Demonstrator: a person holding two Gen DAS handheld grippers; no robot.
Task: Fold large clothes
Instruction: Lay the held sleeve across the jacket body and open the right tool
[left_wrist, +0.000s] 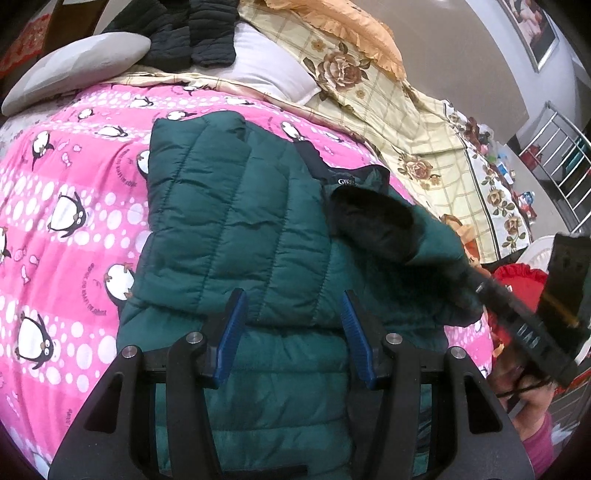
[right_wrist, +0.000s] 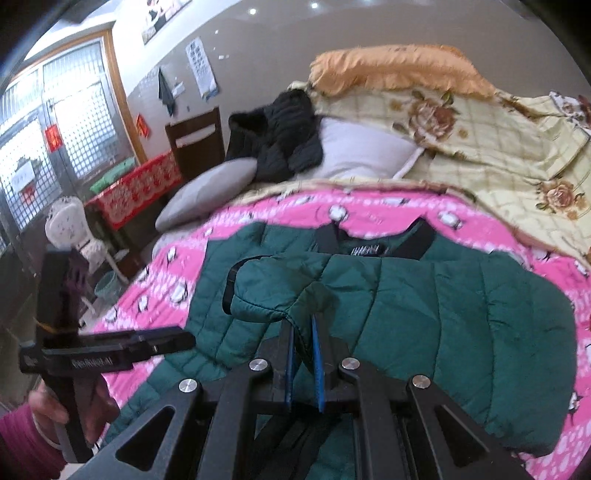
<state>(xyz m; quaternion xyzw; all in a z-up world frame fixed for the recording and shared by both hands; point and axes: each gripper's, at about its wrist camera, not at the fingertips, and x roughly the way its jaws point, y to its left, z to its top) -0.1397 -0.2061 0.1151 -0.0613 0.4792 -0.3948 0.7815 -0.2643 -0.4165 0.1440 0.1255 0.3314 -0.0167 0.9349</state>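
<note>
Neck label (left_wrist: 346, 182) of green puffer jacket (left_wrist: 236, 221): white letters "GHO…", rest hidden by sleeve; in right wrist view same label too blurred to read. Pink penguin quilt (left_wrist: 74, 192): curved black lettering round penguins, too small to read. Left gripper (right_wrist: 110, 360) body, right wrist view: white lettering on side bar, blurred, unreadable. Wall chart (right_wrist: 202, 70): illegible.

- Jacket (left_wrist: 236, 221): dark green, quilted, with black collar lining
- Bedspread (left_wrist: 66, 206): pink, white dots and penguins
- Quilt (left_wrist: 369, 85), upper right: cream check with brown roses, orange frill
- Pillow (left_wrist: 74, 66), upper left: grey
- Gripper pads (left_wrist: 231, 332): blue
</note>
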